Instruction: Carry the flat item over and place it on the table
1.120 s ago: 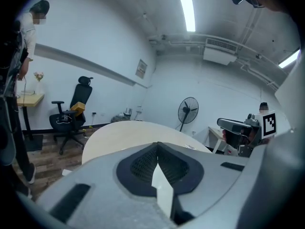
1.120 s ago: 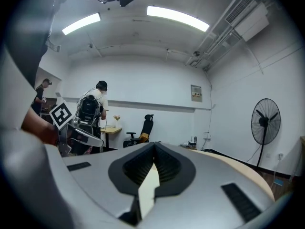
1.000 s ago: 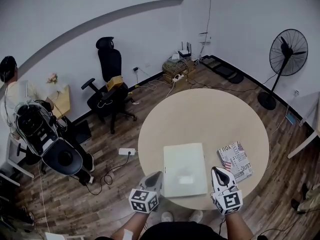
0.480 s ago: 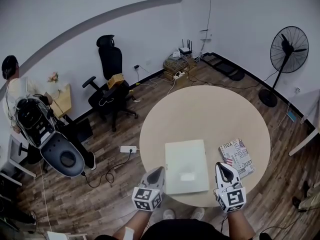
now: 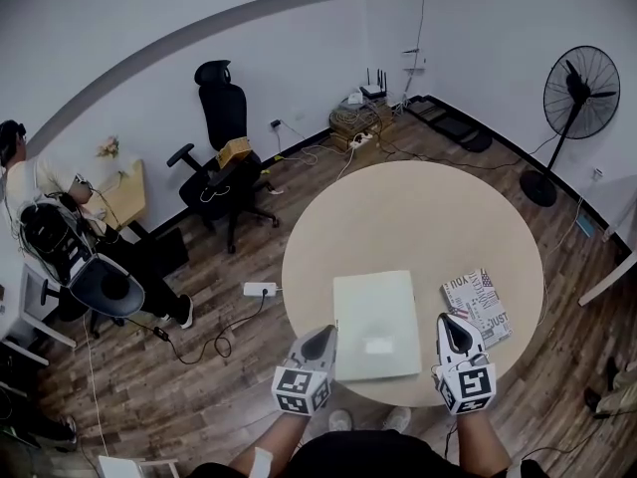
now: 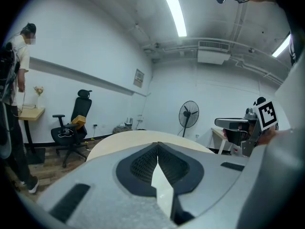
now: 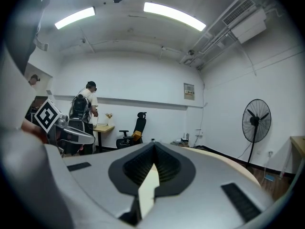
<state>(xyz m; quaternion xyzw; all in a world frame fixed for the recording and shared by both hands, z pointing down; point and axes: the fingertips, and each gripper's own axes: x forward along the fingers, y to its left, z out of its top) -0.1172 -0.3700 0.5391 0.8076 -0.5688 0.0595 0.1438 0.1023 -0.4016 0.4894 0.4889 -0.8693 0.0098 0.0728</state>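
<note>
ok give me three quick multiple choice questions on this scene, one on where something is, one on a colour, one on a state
1. Where does the printed booklet lie?
A. on the floor
B. on the round table, right of the flat item
C. under the flat item

2. What colour is the office chair by the wall?
A. black
B. red
C. white

3. How do the jaws of the left gripper stand?
A. wide apart
B. closed on the booklet
C. together, holding nothing

Answers:
1. B: the head view shows it flat on the tabletop beside the flat item.
2. A: its seat, back and headrest are all black.
3. C: in the left gripper view the tips meet with nothing held between them.
</note>
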